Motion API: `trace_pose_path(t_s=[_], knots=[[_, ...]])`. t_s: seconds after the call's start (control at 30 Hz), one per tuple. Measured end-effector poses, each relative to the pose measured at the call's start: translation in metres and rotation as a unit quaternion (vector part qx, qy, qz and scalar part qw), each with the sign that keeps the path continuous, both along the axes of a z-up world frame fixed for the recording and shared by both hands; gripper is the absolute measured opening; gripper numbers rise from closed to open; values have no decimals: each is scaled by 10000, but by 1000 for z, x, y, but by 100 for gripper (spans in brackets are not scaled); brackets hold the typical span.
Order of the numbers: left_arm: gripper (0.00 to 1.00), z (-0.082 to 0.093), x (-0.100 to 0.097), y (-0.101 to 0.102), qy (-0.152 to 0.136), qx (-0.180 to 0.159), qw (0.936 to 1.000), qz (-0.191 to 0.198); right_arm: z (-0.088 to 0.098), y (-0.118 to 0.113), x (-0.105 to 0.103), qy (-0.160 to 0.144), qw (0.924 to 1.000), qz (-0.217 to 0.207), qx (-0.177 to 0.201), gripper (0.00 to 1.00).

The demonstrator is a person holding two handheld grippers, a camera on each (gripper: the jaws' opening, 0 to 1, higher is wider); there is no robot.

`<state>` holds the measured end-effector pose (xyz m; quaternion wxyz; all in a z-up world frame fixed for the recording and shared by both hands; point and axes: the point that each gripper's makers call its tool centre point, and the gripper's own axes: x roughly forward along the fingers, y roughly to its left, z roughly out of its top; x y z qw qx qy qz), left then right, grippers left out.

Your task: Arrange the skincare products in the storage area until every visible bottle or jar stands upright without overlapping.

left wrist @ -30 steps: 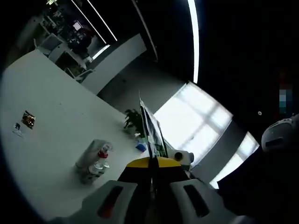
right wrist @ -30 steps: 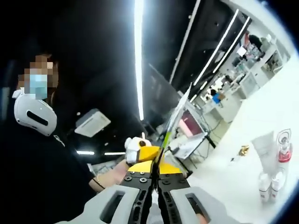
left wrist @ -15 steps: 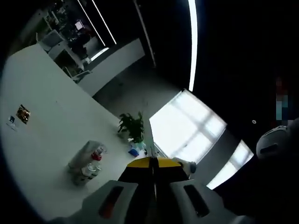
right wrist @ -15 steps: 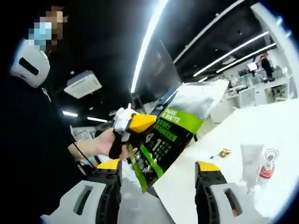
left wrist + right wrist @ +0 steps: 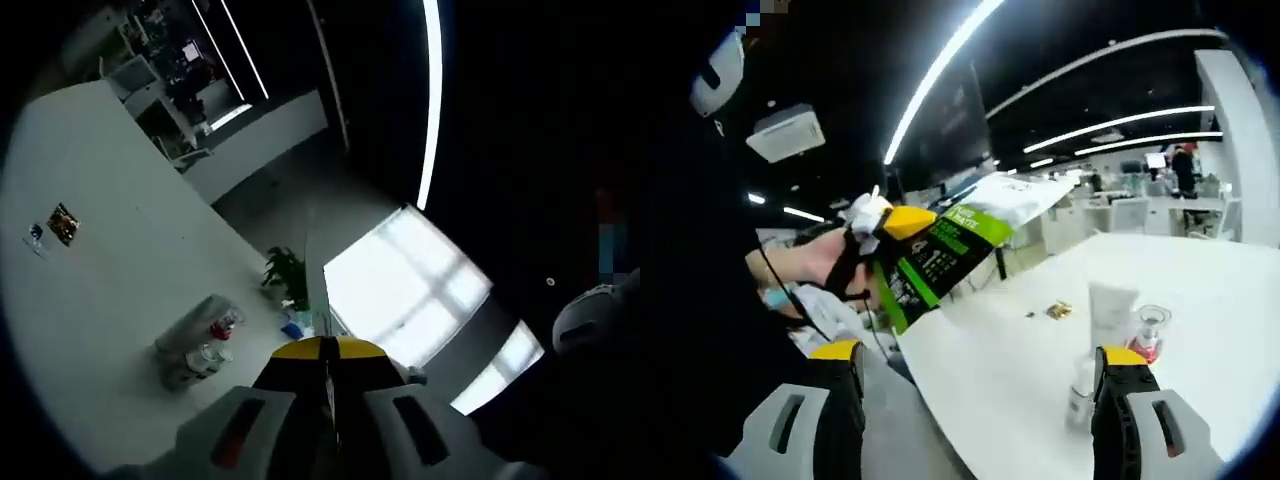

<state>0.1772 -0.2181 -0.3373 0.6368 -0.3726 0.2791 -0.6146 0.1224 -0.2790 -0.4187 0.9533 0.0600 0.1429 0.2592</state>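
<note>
Skincare products (image 5: 1118, 335) clustered on the table (image 5: 1020, 380) well in from its edges, tube (image 5: 1108, 312) beside pump bottle (image 5: 1148, 330), small wrapper (image 5: 1058, 311) apart toward the far edge, packet (image 5: 940, 255) off the table's near corner, potted plant (image 5: 287, 275) beyond the far edge.

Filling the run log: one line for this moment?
left gripper: shut on pouch | right gripper: open, empty | tube, bottles: upright on table
</note>
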Motion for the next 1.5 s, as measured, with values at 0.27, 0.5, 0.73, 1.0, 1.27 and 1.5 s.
trace_pose_path(t_s=[0.27, 0.5, 0.73, 1.0, 1.27, 1.5], knots=[[0, -14, 11, 1, 187, 143, 9996, 159, -16, -20, -5, 150, 9992, -334, -156, 99], [0, -33, 27, 6, 526, 155, 9980, 330, -23, -35, -7, 183, 9981, -560, -190, 99], [0, -64, 48, 11, 787, 370, 9952, 450, -45, -54, -11, 383, 9939, -711, -753, 99], [0, -104, 64, 6, 1116, 640, 9898, 608, -63, -66, -9, 590, 9910, -1038, -609, 99], [0, -149, 73, -9, 1282, 1102, 9832, 686, -78, -66, -3, 700, 9899, -1003, -711, 99], [0, -176, 64, -23, 1326, 1480, 9781, 626, -73, -70, -4, 640, 9908, -1033, -598, 99]])
